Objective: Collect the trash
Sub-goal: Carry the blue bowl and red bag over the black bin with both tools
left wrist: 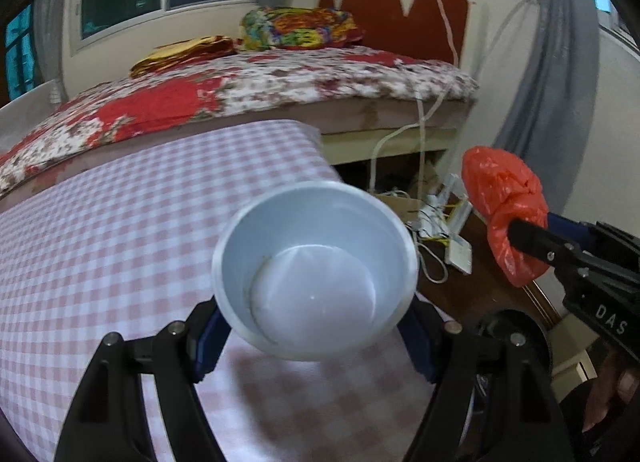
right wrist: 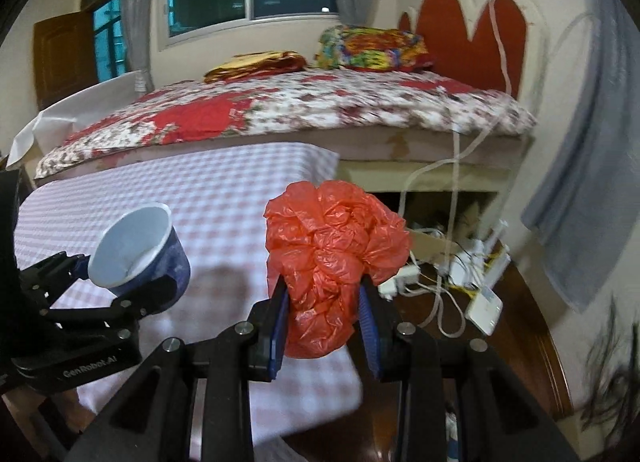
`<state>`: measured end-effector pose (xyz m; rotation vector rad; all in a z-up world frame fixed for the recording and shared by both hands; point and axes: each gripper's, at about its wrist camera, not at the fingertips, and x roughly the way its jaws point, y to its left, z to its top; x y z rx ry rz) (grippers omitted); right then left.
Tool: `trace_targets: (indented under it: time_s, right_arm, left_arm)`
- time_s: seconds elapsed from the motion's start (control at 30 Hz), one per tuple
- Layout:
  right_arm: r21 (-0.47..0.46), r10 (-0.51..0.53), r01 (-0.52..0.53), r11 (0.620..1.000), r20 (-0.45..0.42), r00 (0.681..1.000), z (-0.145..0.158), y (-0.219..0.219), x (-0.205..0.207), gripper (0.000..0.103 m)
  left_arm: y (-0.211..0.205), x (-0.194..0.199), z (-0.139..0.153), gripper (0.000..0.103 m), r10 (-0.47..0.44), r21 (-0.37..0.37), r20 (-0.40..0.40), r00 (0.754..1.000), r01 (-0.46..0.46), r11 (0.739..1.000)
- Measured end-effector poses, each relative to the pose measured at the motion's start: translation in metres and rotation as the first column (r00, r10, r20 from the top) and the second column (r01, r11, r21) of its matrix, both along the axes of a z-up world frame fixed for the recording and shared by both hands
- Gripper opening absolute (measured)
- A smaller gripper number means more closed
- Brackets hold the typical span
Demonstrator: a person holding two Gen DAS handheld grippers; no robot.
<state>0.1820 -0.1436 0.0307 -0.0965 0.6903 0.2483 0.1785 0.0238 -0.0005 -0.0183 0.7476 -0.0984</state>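
The left gripper (left wrist: 316, 326) squeezes one paper cup (left wrist: 316, 278) above the checked table (left wrist: 120, 222), near its right edge. The right gripper (right wrist: 324, 326) squeezes one red plastic bag (right wrist: 332, 254) beside it. One bed (right wrist: 280, 110) stands behind the table, and white wires (right wrist: 452, 286) lie off its right edge.

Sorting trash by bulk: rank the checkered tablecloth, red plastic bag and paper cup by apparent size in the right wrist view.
1. Checkered tablecloth, clearly largest.
2. Red plastic bag, though it sits nearest the camera, so this is unsure.
3. Paper cup, held in the left tongs.
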Motion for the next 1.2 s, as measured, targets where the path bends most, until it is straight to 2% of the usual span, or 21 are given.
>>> trace_targets:
  time_s: [0.4,0.7,1.2]
  right_arm:
    - [-0.004,-0.154,0.154,0.988,-0.048,0.987,-0.025,-0.084,-0.018,0.034]
    - [-0.017,-0.225,0.224,0.974,-0.099,0.969,-0.05,-0.126,-0.028,0.034]
    - [-0.035,-0.315,0.314,0.949,-0.2,0.928,-0.096,-0.182,-0.044,0.034]
  left_arm:
    - [-0.063,-0.009,-0.006,0.076,-0.12,0.018,-0.011,0.993,0.121,0.993]
    - [-0.099,-0.01,-0.021,0.076,-0.196,0.02,-0.04,0.98,0.197,0.98]
    - [-0.167,-0.019,-0.048,0.076,-0.363,-0.006,-0.091,0.927,0.364,0.931]
